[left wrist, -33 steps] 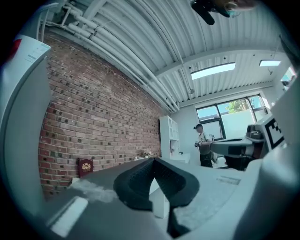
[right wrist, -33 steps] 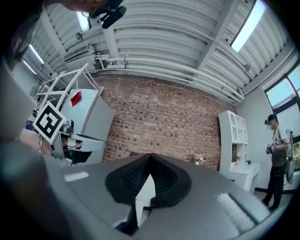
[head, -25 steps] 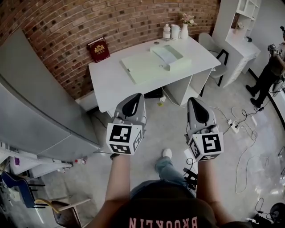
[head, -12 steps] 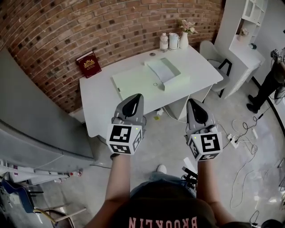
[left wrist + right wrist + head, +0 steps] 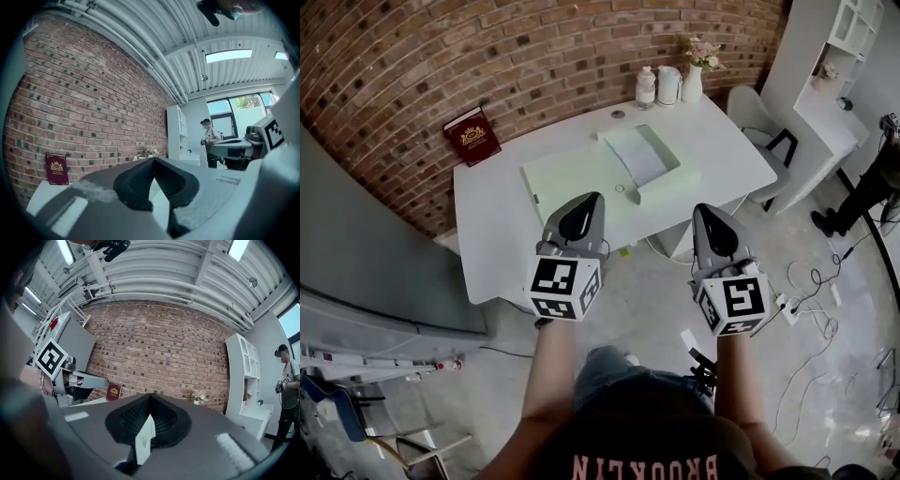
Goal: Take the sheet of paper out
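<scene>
The sheet of paper (image 5: 637, 155) lies in the open green folder (image 5: 577, 173) on the white table (image 5: 487, 234), which is now closer than a second ago. I'm nearly within reach. My left gripper (image 5: 585, 201) and right gripper (image 5: 705, 212) are both closed and empty. My shirt (image 5: 647, 461) reads BROOKLIN upside down. The red book (image 5: 471, 137)'s title is unreadable.

Table (image 5: 492, 234) front free, folder (image 5: 581, 173) centre, bottles (image 5: 647, 87) rear
</scene>
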The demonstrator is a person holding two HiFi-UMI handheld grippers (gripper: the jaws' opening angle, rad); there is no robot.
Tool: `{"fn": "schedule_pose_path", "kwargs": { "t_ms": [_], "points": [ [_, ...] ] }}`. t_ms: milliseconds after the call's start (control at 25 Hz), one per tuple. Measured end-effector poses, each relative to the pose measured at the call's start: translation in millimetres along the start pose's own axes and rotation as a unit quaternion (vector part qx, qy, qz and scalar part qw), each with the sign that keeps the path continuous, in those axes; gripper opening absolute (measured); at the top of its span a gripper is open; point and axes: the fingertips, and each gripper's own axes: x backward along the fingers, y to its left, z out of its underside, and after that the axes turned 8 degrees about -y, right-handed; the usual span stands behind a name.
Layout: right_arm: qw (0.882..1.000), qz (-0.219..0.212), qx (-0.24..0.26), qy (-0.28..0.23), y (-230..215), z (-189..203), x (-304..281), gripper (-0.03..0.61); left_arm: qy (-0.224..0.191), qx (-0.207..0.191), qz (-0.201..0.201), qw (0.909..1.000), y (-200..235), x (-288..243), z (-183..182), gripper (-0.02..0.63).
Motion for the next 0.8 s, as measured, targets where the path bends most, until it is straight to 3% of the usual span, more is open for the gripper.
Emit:
{"fn": "schedule_pose_path", "kwargs": {
  "t_ms": [280, 440, 800],
  "points": [
    [1.000, -0.008, -0.003, 0.011, -13, 21, -25, 0.002, -0.002, 0.019, -0.008, 0.9998, 14, -28, 16, 0.000],
    [1.000, -0.006, -0.005, 0.019, -26, 38, -43, 0.002, 0.000, 0.033, 0.018, 0.9993, 18, -54, 29, 0.000],
    [0.999, -0.012, -0.016, 0.047, -79, 76, -113, 0.002, 0.076, 0.027, 0.056, 0.9951, 33, -138, 77, 0.001]
  ]
}}
